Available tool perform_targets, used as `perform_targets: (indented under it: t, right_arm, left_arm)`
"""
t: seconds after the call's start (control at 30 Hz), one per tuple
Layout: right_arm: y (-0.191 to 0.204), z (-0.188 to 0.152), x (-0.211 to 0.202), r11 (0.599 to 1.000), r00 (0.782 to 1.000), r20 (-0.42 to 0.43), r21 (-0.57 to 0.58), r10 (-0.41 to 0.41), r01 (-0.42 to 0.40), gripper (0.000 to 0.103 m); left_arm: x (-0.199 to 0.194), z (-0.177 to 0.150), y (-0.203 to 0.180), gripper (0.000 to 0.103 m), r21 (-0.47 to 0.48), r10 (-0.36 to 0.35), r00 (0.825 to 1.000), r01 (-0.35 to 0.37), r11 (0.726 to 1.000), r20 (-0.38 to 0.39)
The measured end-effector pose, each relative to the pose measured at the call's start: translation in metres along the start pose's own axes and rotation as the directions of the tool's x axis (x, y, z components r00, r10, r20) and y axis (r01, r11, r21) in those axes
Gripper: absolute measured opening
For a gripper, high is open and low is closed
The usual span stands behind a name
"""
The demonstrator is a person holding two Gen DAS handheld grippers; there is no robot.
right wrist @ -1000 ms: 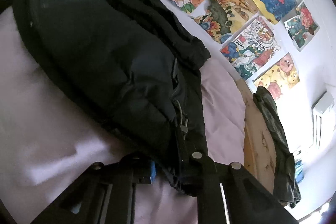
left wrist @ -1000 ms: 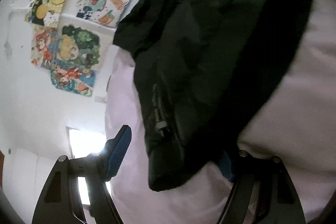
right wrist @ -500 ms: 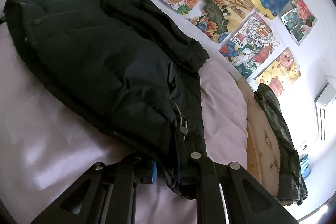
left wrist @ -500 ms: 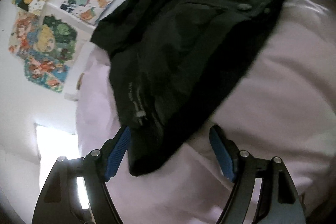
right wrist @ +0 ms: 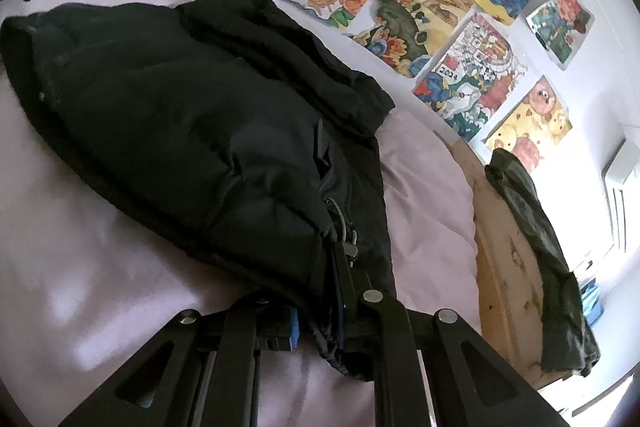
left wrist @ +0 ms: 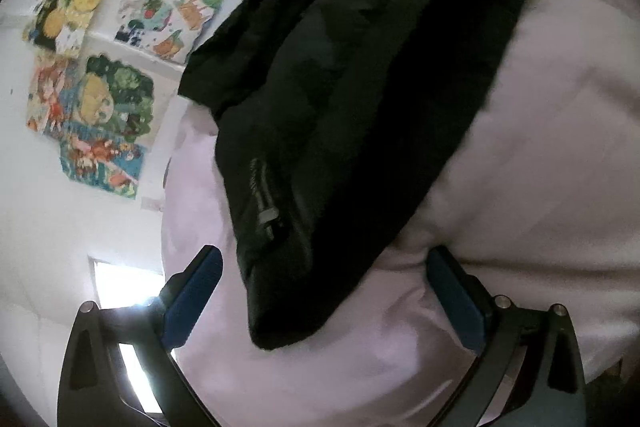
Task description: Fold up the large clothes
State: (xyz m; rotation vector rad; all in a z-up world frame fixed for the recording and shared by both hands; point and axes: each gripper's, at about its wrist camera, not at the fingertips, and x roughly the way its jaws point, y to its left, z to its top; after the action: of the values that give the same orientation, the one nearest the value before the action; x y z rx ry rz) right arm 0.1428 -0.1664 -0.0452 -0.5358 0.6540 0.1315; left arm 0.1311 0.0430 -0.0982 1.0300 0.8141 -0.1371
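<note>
A: Black puffer jacket (right wrist: 192, 131) lying across pink bedsheet (right wrist: 60, 247), far edge near wall of children's paintings (right wrist: 420, 7).

B: Right gripper (right wrist: 316, 319)?

A: Clamped on jacket hem, close to zipper pull (right wrist: 350, 243). Blue pads pressed together with dark fabric between.

B: Left gripper (left wrist: 324, 299)?

A: Spread wide, blue pads (left wrist: 192, 303) either side of jacket corner (left wrist: 288, 311), not touching cloth. Corner resting on sheet between them. Second zipper pull (left wrist: 267, 217) just beyond.

B: Surroundings?

A: Wooden bed frame (right wrist: 504, 247) on right, dark green garment (right wrist: 540, 247) draped over it. Bright window (left wrist: 124, 283) at left.
</note>
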Motion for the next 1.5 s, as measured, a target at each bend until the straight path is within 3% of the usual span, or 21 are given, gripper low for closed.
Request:
perform_targets:
  t: [0.2, 0.57, 0.63, 0.7, 0.77, 0.87, 1.07, 1.3, 1.4, 1.5]
  right_arm:
    - [-0.006, 0.008, -0.002, 0.998, 1.0, -0.004, 0.062, 0.012, -0.012, 0.013]
    - [-0.002, 0.015, -0.002, 0.998, 1.0, -0.004, 0.05, -0.03, 0.03, 0.013]
    - [-0.001, 0.013, -0.002, 0.999, 0.999, -0.001, 0.035, -0.036, 0.036, 0.013]
    - [0.0, 0.012, -0.004, 0.999, 1.0, -0.002, 0.029, -0.017, 0.018, 0.011]
    - [0.002, 0.011, -0.008, 1.0, 1.0, 0.008, 0.022, -0.012, 0.012, 0.008]
    - [-0.001, 0.01, -0.019, 1.0, 1.0, 0.027, 0.029, -0.006, 0.005, 0.007]
    - [-0.011, 0.015, -0.062, 0.998, 0.996, 0.086, 0.062, -0.021, 0.016, 0.006]
    - [-0.05, 0.029, -0.145, 0.993, 0.982, 0.186, 0.117, -0.026, 0.004, 0.006]
    - [-0.07, 0.037, -0.175, 0.992, 0.979, 0.202, 0.128, -0.03, 0.004, 0.006]
    - [-0.085, 0.051, -0.178, 0.991, 0.984, 0.18, 0.128, 0.006, -0.029, 0.006]
  left_arm:
    - [0.002, -0.016, 0.025, 0.101, -0.137, -0.07, 0.997, 0.074, 0.988, 0.035]
    - [-0.002, -0.005, 0.036, 0.099, -0.201, 0.085, 0.992, -0.065, 0.978, 0.094]
    - [-0.005, -0.002, 0.038, 0.082, -0.21, 0.095, 0.99, -0.071, 0.975, 0.105]
    - [-0.009, -0.001, 0.04, 0.032, -0.214, 0.037, 0.992, -0.012, 0.977, 0.117]
    - [-0.016, 0.0, 0.037, 0.015, -0.209, 0.007, 0.991, 0.021, 0.978, 0.132]
    - [-0.026, -0.002, 0.039, 0.005, -0.233, 0.012, 0.989, 0.022, 0.972, 0.145]
    - [-0.079, 0.0, 0.066, 0.003, -0.37, 0.06, 0.978, 0.02, 0.929, 0.202]
    - [-0.169, -0.007, 0.106, 0.002, -0.571, 0.045, 0.947, 0.153, 0.806, 0.318]
    - [-0.2, -0.001, 0.113, 0.002, -0.578, 0.051, 0.933, 0.177, 0.797, 0.355]
    - [-0.208, 0.014, 0.12, 0.002, -0.583, 0.054, 0.934, 0.174, 0.793, 0.352]
